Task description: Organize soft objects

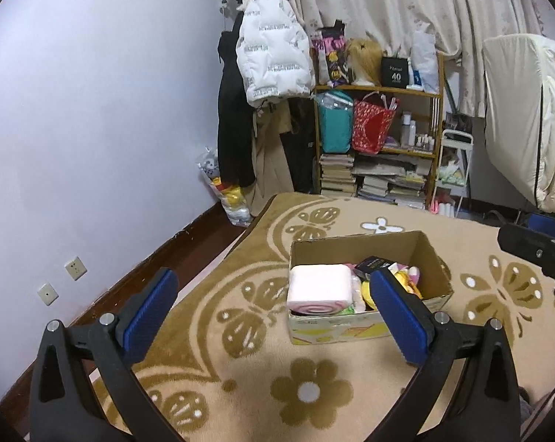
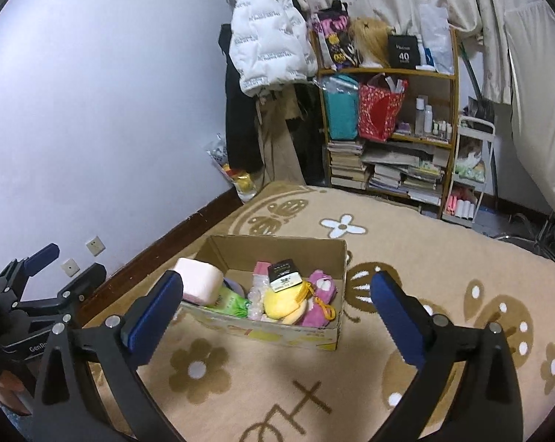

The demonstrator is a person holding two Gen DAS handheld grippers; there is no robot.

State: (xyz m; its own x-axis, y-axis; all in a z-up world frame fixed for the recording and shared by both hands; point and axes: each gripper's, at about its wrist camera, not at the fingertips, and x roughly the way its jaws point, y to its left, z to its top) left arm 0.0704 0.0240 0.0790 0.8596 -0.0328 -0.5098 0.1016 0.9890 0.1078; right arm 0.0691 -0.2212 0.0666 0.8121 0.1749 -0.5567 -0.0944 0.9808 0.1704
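Note:
An open cardboard box [image 1: 434, 261] [image 2: 295, 248] stands on the patterned carpet. A pink roll-cake cushion [image 1: 319, 289] [image 2: 200, 285] lies at its left end. Beside the cushion are a yellow plush [image 2: 283, 300], a purple plush [image 2: 319, 296], a green pack [image 2: 229, 302] and a black-and-white carton [image 2: 284, 276]. My left gripper [image 1: 273, 302] hovers open above the carpet just in front of the box, nothing between its blue pads. My right gripper [image 2: 277, 302] is open too, empty, in front of the box. The left gripper [image 2: 45, 276] also shows at the left of the right wrist view.
The beige carpet [image 1: 240, 379] with brown flowers reaches to a dark skirting board and a lilac wall. At the back stand a wooden shelf [image 1: 378, 90] with bags and stacked books, a hanging white puffer jacket [image 1: 273, 59] and a small white cart [image 2: 469, 169].

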